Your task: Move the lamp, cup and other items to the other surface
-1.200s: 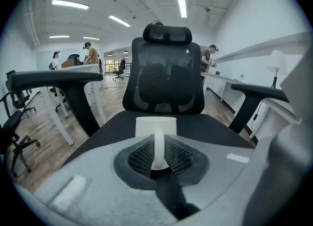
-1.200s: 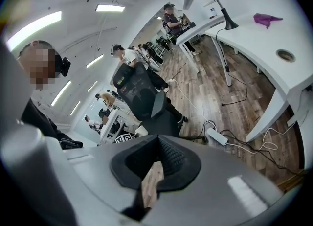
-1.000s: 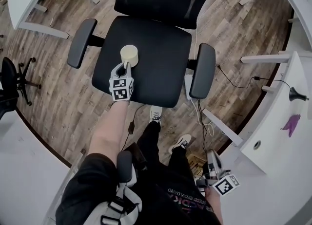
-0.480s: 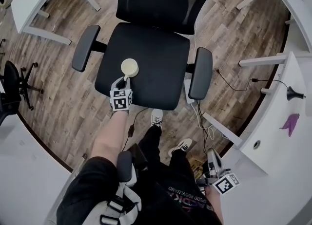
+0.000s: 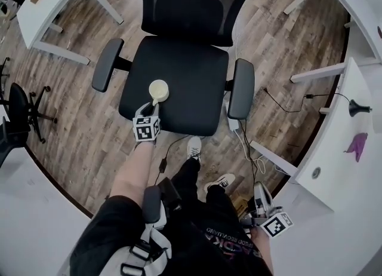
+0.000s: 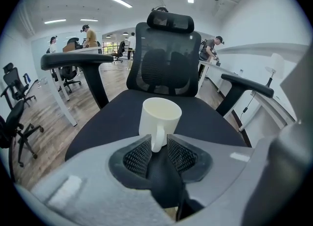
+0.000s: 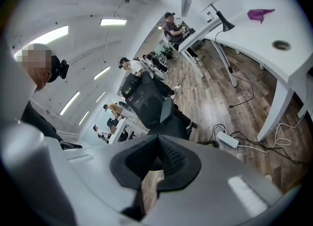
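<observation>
In the head view, locate the cup [image 5: 159, 91] upright on the chair seat [image 5: 185, 66], near the front edge, at 1 o'clock from the left gripper [image 5: 149, 107]. Find the lamp [image 5: 356, 109] and a purple item [image 5: 356, 145] well apart at 3 o'clock on the white desk [image 5: 340, 197], not yet moved. Note the right gripper [image 5: 260, 196] low at 5 o'clock, idle. In the left gripper view, confirm jaws just opened to a narrow gap, with the handle [image 6: 158, 141] between the pads [image 6: 138, 156] but not pinched. Expect trouble on withdrawal: drag a pad against the handle and risk tipping the cup or sliding it toward the seat edge at 6 o'clock. In the right gripper view, read the jaws as closed on nothing. Open them before reaching for the lamp, and mind its trailing cable [image 5: 286, 103], likely to snag.
</observation>
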A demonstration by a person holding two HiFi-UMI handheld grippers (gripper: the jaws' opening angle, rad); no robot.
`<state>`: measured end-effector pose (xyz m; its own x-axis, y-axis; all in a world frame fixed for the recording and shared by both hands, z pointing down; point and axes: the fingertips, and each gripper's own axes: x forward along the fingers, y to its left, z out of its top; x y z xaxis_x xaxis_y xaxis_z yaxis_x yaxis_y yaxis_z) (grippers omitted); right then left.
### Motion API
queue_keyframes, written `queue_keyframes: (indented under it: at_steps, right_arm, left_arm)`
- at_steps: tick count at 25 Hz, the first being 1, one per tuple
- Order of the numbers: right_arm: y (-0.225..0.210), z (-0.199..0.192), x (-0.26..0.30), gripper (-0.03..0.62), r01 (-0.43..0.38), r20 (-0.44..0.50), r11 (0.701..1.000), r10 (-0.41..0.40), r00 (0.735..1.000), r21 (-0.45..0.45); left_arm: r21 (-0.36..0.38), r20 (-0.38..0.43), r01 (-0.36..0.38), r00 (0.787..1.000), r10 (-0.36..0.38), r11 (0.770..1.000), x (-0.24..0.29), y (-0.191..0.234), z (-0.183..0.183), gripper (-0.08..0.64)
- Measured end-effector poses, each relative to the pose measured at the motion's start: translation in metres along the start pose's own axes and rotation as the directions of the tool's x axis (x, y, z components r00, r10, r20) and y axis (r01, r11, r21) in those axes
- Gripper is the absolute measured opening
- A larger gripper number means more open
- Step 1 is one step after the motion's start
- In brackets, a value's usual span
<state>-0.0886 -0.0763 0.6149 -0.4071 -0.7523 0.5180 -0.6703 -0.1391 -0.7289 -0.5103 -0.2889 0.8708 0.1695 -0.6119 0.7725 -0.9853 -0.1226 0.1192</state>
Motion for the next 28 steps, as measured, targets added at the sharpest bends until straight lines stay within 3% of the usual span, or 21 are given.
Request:
queue_keyframes:
  at_steps: [7,11,14,16,18,19,20,21,23,24,26,28]
  right_arm:
    - [0.008,0.009,-0.019,-0.002,-0.04,0.062,0.999,0.04,0.997,0.01]
    - [0.007,0.015,-0.034,-0.002,-0.072,0.141,0.997,0.068,0.988,0.021]
    - [0.007,0.026,-0.055,-0.002,-0.091,0.242,0.996,0.087,0.966,0.005]
    - [0.003,0.036,-0.079,-0.002,-0.102,0.292,0.995,0.099,0.951,-0.005]
    - [-0.005,0.043,-0.102,-0.002,-0.106,0.341,0.994,0.102,0.935,-0.007]
    - [-0.01,0.045,-0.113,-0.002,-0.105,0.363,0.994,0.1,0.926,-0.007]
    - [-0.015,0.046,-0.126,-0.002,-0.104,0.383,0.995,0.098,0.919,-0.007]
    - [-0.02,0.047,-0.138,-0.002,-0.102,0.401,0.995,0.096,0.911,-0.007]
    - [-0.03,0.048,-0.162,-0.002,-0.1,0.438,0.995,0.092,0.894,-0.005]
    - [-0.035,0.048,-0.173,-0.002,-0.098,0.456,0.995,0.088,0.885,-0.002]
    - [-0.044,0.048,-0.195,-0.002,-0.092,0.49,0.996,0.08,0.868,-0.001]
    - [-0.051,0.046,-0.215,-0.002,-0.083,0.514,0.997,0.073,0.855,-0.005]
  left_arm:
    - [0.025,-0.001,0.027,1.0,-0.027,0.999,-0.057,-0.02,-0.006,0.082]
    - [0.107,0.031,0.136,0.99,-0.14,0.985,-0.08,-0.07,0.012,0.011]
    - [0.195,0.087,0.294,0.945,-0.315,0.936,-0.093,-0.145,0.048,0.008]
    - [0.232,0.092,0.418,0.889,-0.448,0.878,-0.116,-0.21,0.061,0.008]
    - [0.273,0.065,0.561,0.8,-0.596,0.782,-0.141,-0.285,0.069,0.009]
    - [0.294,0.034,0.636,0.739,-0.673,0.713,-0.157,-0.325,0.069,0.009]
    - [0.309,-0.011,0.713,0.664,-0.747,0.629,-0.175,-0.365,0.065,0.009]
    - [0.313,-0.066,0.787,0.576,-0.815,0.531,-0.195,-0.404,0.057,0.009]
    - [0.279,-0.179,0.904,0.382,-0.907,0.325,-0.239,-0.471,0.04,0.011]
    - [0.24,-0.223,0.942,0.29,-0.931,0.236,-0.259,-0.498,0.033,0.011]
    - [0.147,-0.271,0.984,0.142,-0.952,0.105,-0.295,-0.539,0.024,0.012]
    - [0.074,-0.307,0.997,0.031,-0.951,0.008,-0.328,-0.568,0.017,0.017]
